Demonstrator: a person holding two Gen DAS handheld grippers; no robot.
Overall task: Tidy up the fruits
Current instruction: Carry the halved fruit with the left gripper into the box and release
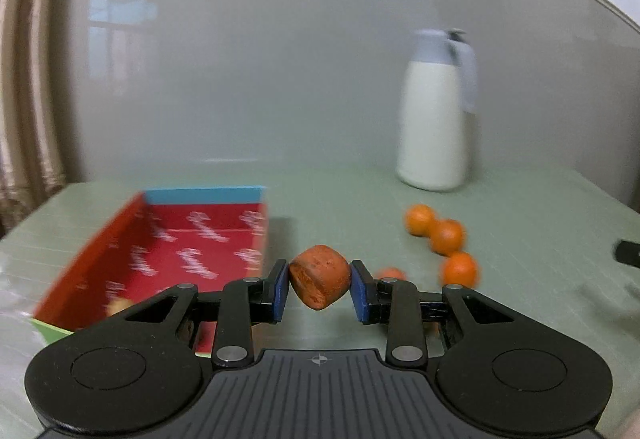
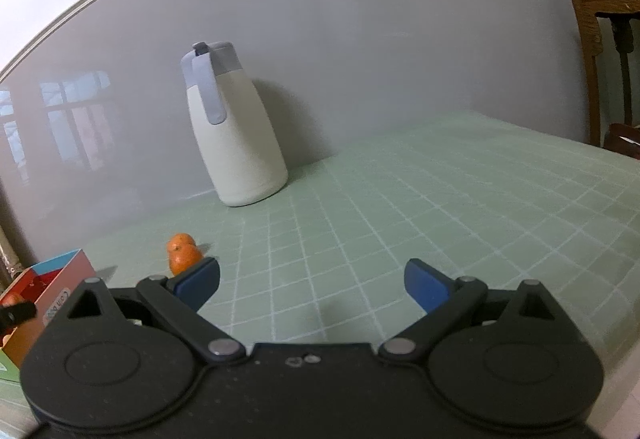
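Observation:
My left gripper (image 1: 319,285) is shut on a reddish-orange fruit (image 1: 320,281) and holds it above the table, just right of an open red box (image 1: 172,259) with a blue end wall. Three oranges (image 1: 444,235) lie on the green mat to the right, and a further one (image 1: 390,273) peeks out behind the right finger. A small fruit (image 1: 118,305) lies in the box's near corner. My right gripper (image 2: 312,285) is open and empty above the mat. Oranges (image 2: 183,253) show just beyond its left finger, and the box (image 2: 48,287) stands at the far left.
A white jug with a grey-blue lid (image 1: 436,111) stands at the back against the grey wall; it also shows in the right wrist view (image 2: 234,127). A curtain (image 1: 24,79) hangs at the left. A wooden chair (image 2: 604,39) stands beyond the table's right edge.

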